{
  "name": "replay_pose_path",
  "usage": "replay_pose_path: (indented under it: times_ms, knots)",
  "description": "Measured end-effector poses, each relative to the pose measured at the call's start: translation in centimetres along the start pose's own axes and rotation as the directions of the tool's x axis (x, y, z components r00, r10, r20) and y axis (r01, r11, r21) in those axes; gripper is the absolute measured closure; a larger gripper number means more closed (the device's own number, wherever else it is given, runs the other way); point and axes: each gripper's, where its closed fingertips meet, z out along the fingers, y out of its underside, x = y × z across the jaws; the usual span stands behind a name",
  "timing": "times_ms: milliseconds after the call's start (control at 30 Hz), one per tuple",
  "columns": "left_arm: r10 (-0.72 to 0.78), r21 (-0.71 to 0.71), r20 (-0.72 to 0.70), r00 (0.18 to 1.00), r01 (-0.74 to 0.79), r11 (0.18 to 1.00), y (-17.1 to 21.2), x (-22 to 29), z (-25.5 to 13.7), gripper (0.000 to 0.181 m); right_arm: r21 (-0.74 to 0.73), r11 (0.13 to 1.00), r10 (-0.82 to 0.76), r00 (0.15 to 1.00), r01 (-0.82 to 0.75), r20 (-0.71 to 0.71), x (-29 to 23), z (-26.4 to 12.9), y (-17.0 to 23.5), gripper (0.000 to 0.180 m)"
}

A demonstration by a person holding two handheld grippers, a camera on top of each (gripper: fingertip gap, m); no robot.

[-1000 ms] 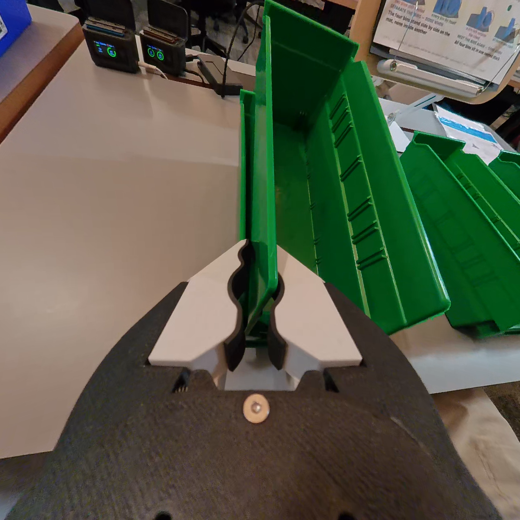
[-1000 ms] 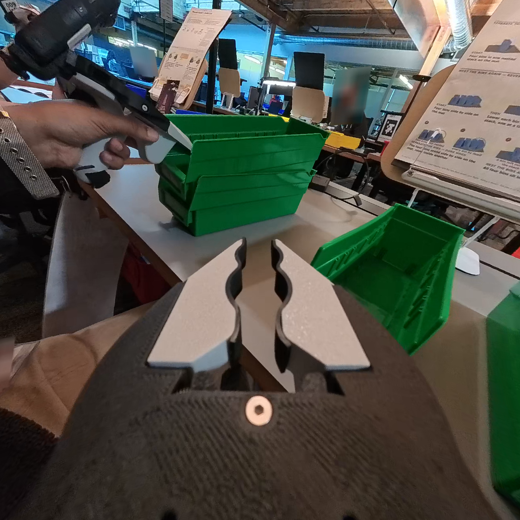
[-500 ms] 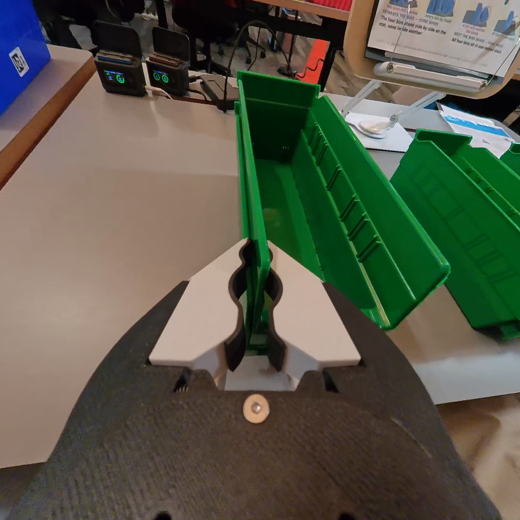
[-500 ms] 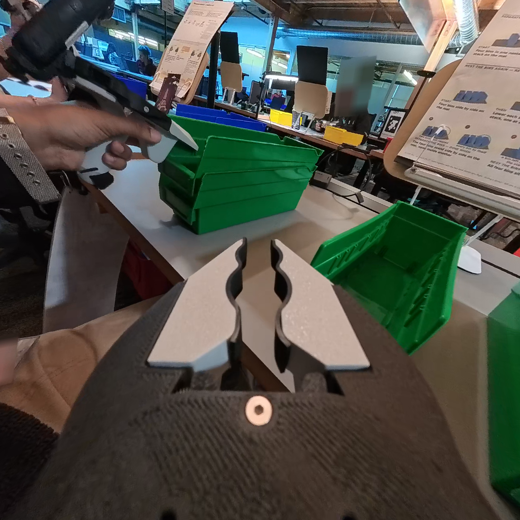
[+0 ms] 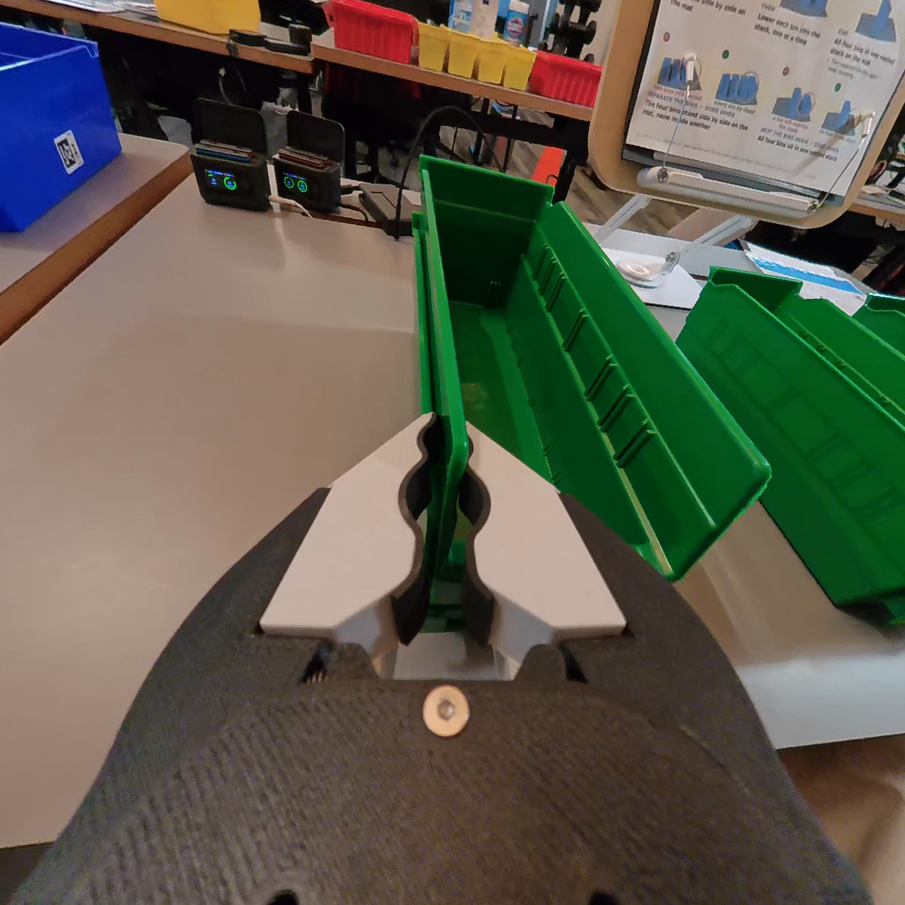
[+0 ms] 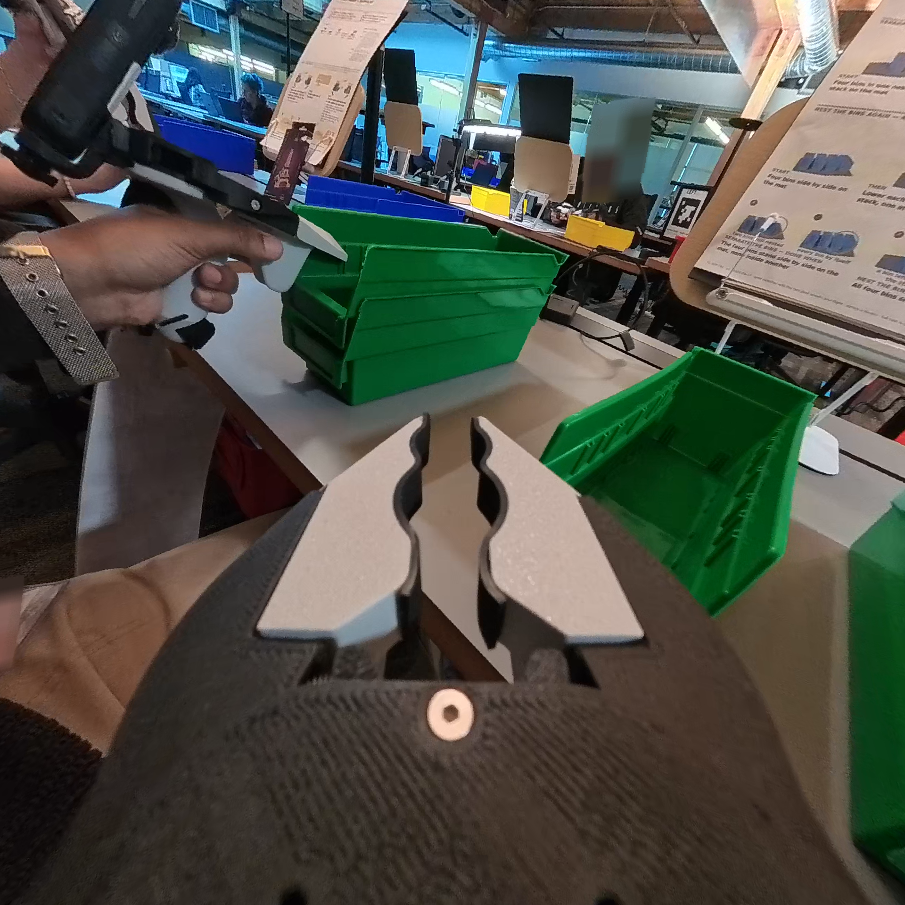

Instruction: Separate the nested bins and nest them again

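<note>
Three nested green bins (image 6: pixel 416 313) are stacked at the table's (image 5: pixel 196 392) near edge, the top bin's (image 5: pixel 563 392) side wall pinched by the left gripper (image 5: pixel 445 489). Lifted from one wall, the bin below may be dragged along. Nothing is held by the parted right gripper (image 6: pixel 449 489).

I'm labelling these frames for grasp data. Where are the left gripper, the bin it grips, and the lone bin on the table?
left gripper (image 5: pixel 446 440), left wrist view, between fingertips.
gripped bin (image 5: pixel 578 392), left wrist view, inner right wall.
lone bin (image 6: pixel 651 494), right wrist view, inner floor.
</note>
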Motion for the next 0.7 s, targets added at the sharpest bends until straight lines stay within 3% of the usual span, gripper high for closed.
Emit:
replay_pose_path:
  times_ms: [367, 533, 700]
  knots:
    - [-0.015, 0.040, 0.002, 1.000, 0.015, 0.999, 0.2, 0.0, -0.1, 0.180, -0.012, 0.999, -0.044, 0.999, 0.044, -0.012, 0.1, 0.0, 0.3, 0.163]
    - [-0.015, 0.106, 0.015, 1.000, 0.013, 0.994, 0.1, 0.1, -0.5, 0.181, 0.032, 0.993, -0.108, 0.979, 0.115, -0.176, 4.8, -1.1, -0.8, 0.169]
    - [-0.005, 0.111, 0.032, 0.999, 0.002, 0.994, 0.2, 0.2, -0.8, 0.181, 0.113, 0.992, -0.005, 0.904, 0.059, -0.428, 13.8, -5.1, -2.4, 0.169]
